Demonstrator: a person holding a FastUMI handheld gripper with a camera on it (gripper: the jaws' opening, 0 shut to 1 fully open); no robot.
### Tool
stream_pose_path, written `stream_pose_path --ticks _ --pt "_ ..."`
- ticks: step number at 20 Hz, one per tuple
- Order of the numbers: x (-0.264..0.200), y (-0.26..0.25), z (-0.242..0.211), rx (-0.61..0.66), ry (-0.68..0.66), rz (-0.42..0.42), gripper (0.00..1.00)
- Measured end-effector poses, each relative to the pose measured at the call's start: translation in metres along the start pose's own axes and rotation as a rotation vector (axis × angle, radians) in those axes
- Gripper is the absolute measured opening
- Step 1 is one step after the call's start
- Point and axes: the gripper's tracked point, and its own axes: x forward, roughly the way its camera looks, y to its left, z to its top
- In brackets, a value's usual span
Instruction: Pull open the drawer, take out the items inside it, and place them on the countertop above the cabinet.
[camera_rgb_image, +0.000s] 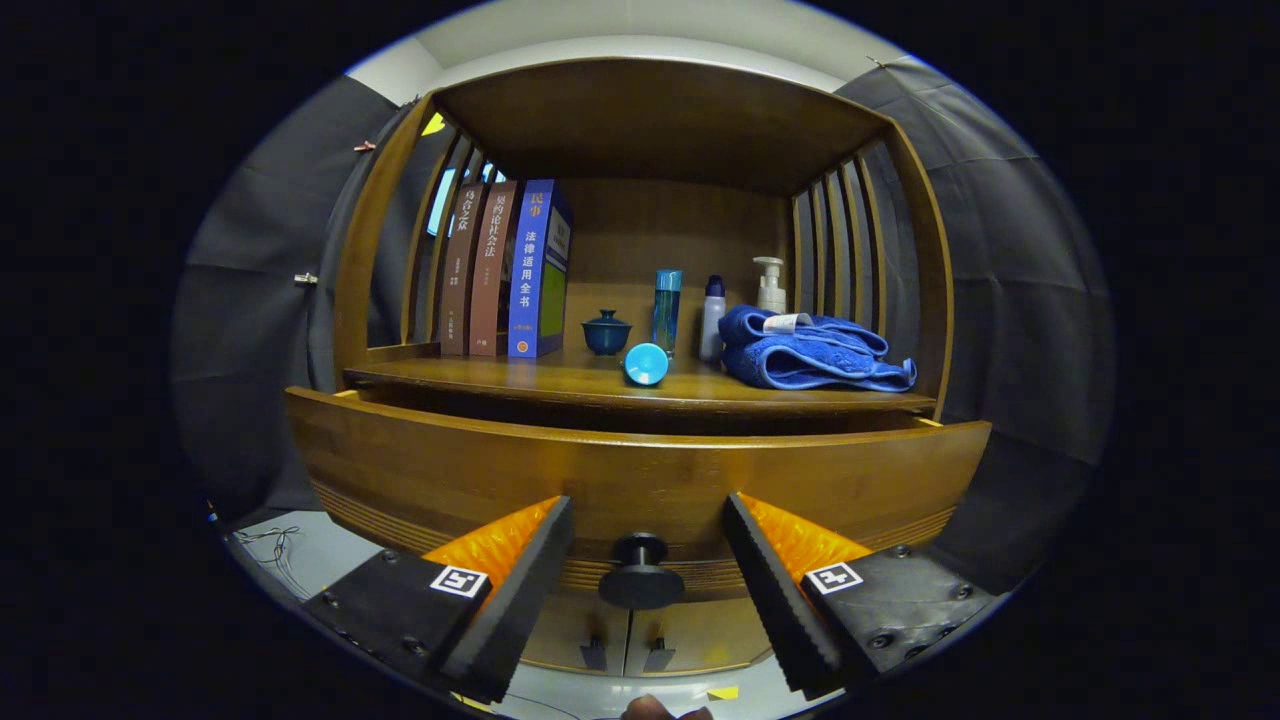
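So this is the drawer-opening step, and it looks partly done: the drawer (640, 470) front sits a little proud of the cabinet, with a dark gap between its top edge and the bench (560, 380) above. The gripper (648, 590) has its jaws released, spread wide on either side of the round dark knob (640, 575), not touching it. My guess is either the pull isn't finished or the knob has been let go.

The inside of the drawer is hidden behind its front, so I can't say what's in there (the whole point of the task, annoyingly). Next move probably calls for drawing it out further, then tipping the view down over the front to find the items.

The bench is already busy: three books (505, 270), a small lidded cup (606, 332), a blue cap (646, 363), a few bottles (667, 305) and a folded blue towel (810, 350). The book spines carry Chinese titles; the blue one seems to read 民事法律适用全书, the brown ones I can't make out reliably.
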Motion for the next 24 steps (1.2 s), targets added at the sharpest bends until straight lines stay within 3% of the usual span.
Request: stream_pose_path --ticks 10,15,24 --pt "0.044 0.002 0.004 -0.014 0.021 -0.001 1.0" --pt "0.045 0.003 0.005 -0.027 0.02 0.002 1.0" --pt "0.01 -0.013 0.128 0.011 -0.098 0.011 0.98"
